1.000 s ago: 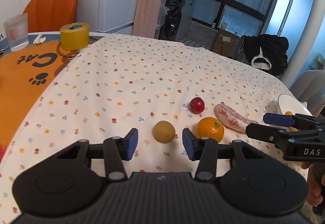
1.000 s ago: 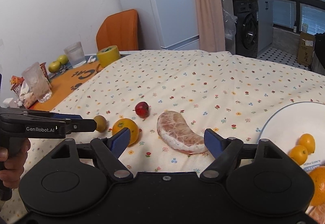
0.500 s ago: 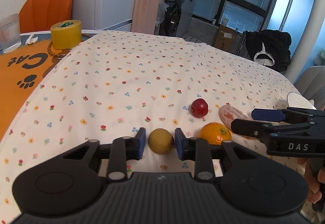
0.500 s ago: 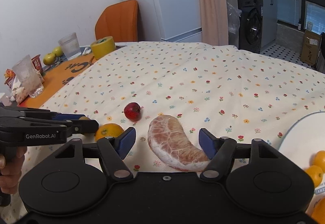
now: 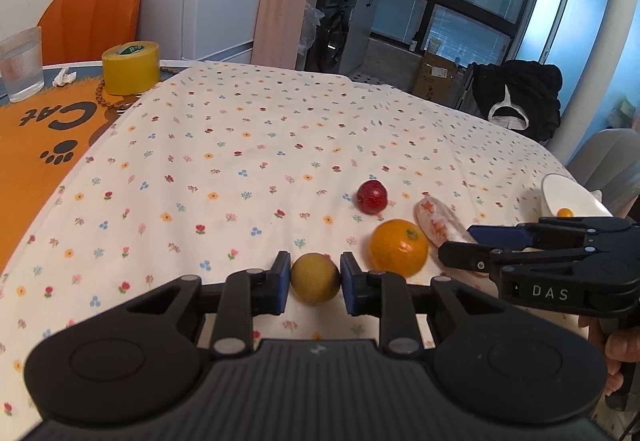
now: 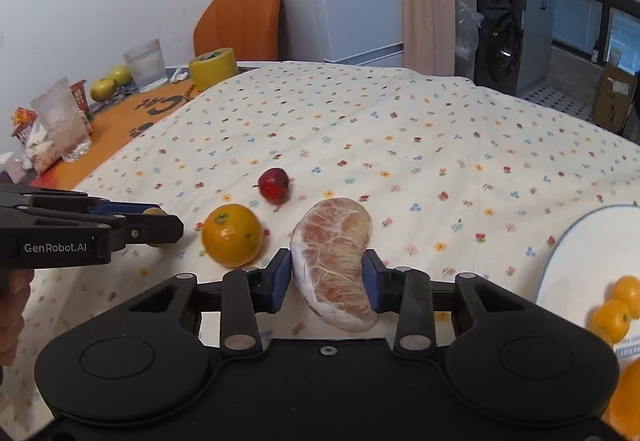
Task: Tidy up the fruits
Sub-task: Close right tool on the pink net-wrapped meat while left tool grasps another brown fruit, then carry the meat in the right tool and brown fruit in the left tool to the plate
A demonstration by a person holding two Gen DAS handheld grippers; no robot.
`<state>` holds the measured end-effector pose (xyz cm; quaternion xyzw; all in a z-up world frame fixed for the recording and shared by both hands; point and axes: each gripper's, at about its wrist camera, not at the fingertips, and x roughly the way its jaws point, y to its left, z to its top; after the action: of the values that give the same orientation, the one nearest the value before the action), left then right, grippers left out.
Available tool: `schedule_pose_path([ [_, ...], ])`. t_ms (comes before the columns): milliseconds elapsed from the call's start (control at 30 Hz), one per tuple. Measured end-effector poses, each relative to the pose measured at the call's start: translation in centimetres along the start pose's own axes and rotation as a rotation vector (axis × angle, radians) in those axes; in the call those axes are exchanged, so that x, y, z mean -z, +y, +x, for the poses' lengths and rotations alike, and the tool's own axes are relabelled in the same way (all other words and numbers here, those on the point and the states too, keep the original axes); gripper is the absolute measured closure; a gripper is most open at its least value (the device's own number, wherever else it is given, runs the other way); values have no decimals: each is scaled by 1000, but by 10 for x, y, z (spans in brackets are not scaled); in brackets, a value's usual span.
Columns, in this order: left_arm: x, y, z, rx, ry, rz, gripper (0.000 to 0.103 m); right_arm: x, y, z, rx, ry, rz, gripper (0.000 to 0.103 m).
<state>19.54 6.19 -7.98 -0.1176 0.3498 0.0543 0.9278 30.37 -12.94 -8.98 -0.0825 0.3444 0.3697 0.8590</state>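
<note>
Left wrist view: left gripper [image 5: 315,278] clamps the firm, round yellow-green fruit [image 5: 315,277] at its equator on the floral-clothed table [image 5: 240,145], while right gripper [image 6: 327,278], at 3 o'clock, pinches the soft, bruisable peeled pomelo segment [image 6: 332,261] mid-body.

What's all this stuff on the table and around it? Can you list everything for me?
Yellow-green fruit: 1, between the left tool's pads.
Pomelo wedge: 1, pink, wrapped, between the right tool's pads.
Orange: 1, on the cloth between those two.
Red fruit: 1, small, behind the orange.
Plate: 1, white, at the right, with small oranges on it.
Tape roll: 1, yellow, on the orange mat.
Glasses: 2, clear, on the mat.
Green fruits: 2, beside the far glass.
Chair: 1, orange, behind the table.
Washing machine: 1, grey, in the background.
Cloth: 1, cream, flowered, over the table.
Left tool: black, blue pads.
Right tool: black, blue pads.
</note>
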Motion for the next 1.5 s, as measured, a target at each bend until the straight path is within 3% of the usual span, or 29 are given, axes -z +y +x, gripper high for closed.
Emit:
schedule_pose_path([
  [900,5,-42,-68,60,-103,46,78,25,2,-89,38,-141,50,68],
  [1500,6,-86,-73,122,-118,111,78,44,-30,-133,125,-193,110,68],
])
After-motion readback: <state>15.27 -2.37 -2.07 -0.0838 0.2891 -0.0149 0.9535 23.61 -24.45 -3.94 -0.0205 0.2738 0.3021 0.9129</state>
